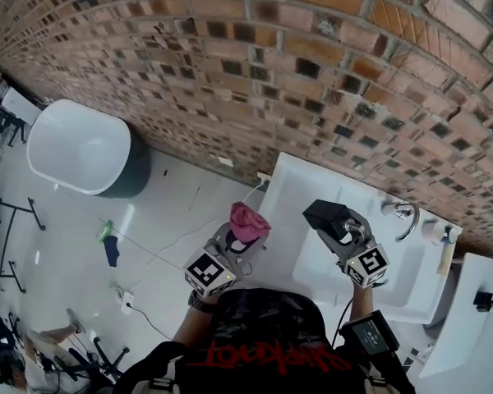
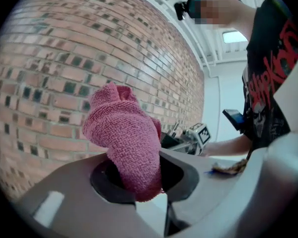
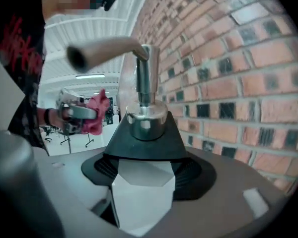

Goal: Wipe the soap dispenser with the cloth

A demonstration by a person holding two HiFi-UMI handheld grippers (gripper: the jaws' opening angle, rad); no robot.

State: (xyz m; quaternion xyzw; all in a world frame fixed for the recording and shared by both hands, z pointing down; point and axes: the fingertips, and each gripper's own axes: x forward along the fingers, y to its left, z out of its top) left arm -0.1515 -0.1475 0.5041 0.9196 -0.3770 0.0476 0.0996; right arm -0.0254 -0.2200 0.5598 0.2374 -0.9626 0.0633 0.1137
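My left gripper [image 1: 240,238] is shut on a bunched pink cloth [image 1: 249,220], which stands up out of the jaws in the left gripper view [image 2: 124,133]. My right gripper [image 1: 345,235] is shut on the soap dispenser [image 1: 327,217] and holds it in the air above the sink. In the right gripper view the dispenser [image 3: 144,133] has a white body, a black shoulder and a chrome pump [image 3: 145,78] with its spout pointing left. The cloth [image 3: 97,114] hangs a short way left of the dispenser, apart from it.
A white sink unit [image 1: 289,179] with a chrome tap [image 1: 404,217] stands against the brick wall [image 1: 312,72]. A small bottle [image 1: 434,232] sits at the sink's right end. On the floor at left stands a white tub [image 1: 78,146].
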